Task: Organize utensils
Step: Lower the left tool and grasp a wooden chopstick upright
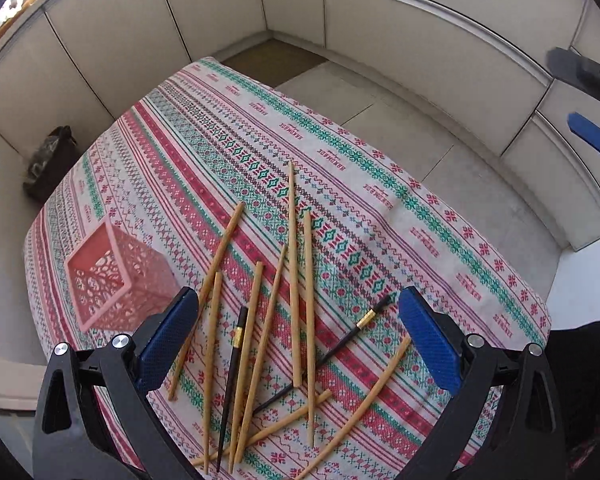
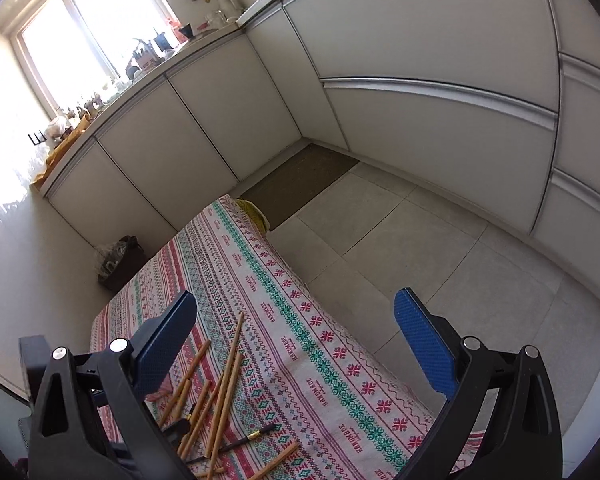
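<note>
Your left gripper [image 1: 296,320] hangs with its blue fingers spread wide and empty above a loose heap of wooden chopsticks [image 1: 296,280] and two black chopsticks [image 1: 232,380] on the patterned tablecloth [image 1: 380,208]. A pink lattice holder [image 1: 112,276] stands to their left. Your right gripper [image 2: 296,324] is likewise spread, empty, above the cloth's edge.

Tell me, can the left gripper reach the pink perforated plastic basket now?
Probably yes. The left gripper is open over the chopsticks, and the pink perforated plastic basket stands beside its left finger with nothing between.
</note>
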{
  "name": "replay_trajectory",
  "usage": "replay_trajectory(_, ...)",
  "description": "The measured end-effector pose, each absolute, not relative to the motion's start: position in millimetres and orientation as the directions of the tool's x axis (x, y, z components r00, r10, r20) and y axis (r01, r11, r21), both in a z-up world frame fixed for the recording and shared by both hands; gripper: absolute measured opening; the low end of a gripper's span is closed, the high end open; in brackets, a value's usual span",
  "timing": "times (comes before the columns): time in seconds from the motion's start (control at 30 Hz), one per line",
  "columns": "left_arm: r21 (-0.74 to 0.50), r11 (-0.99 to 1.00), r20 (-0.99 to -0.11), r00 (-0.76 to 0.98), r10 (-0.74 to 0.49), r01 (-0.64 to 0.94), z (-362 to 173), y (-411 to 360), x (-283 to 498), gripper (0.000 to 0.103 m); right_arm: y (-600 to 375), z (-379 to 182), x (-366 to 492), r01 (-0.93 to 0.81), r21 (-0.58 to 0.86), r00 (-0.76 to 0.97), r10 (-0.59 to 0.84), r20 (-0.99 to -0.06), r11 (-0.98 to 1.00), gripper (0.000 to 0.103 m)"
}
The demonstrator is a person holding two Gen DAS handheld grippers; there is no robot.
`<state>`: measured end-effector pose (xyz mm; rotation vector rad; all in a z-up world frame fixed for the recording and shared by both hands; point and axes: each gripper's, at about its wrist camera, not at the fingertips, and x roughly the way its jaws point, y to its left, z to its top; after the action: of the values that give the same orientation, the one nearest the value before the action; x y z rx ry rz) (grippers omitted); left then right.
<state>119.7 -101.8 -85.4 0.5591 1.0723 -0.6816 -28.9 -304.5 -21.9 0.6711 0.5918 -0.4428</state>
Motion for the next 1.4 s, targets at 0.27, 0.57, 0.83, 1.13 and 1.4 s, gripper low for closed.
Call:
replay_trajectory(0.27, 0.01, 0.742, -0.989, 0.118, -0.093, 0.67, -129, -142, 211, 0.083, -319, -33, -17, 0.556, 0.506, 0.736, -0.108, -0.668, 0.659, 0.096)
replay_trajectory(0.57, -0.059, 0.763, -0.995, 0.02, -0.094, 0.643, -166, -164, 244, 0.047, -326, -48, -8, 0.582, 0.511, 0.707, -0.085, -0.702, 0.632, 0.096)
replay_trajectory(0.83, -0.053, 0.743, -0.997, 0.001, -0.072, 0.667, -183, -173, 241, 0.005, -330, -47, -9, 0.594, 0.504, 0.702, -0.098, -0.705, 0.627, 0.096)
replay_trajectory(1.13, -0.081, 0.807, -0.978, 0.112, -0.179, 0.585, -174, -154, 201, 0.005, -325, -58, 3, 0.593, 0.472, 0.661, -0.06, -0.748, 0.652, 0.096)
replay_trajectory(1.4, -0.303, 0.814, -0.812, 0.312, -0.493, 0.496, -37, -38, 120, 0.005, -272, -110, 64, 0.486, 0.456, 0.481, 0.207, -0.852, 0.745, 0.083)
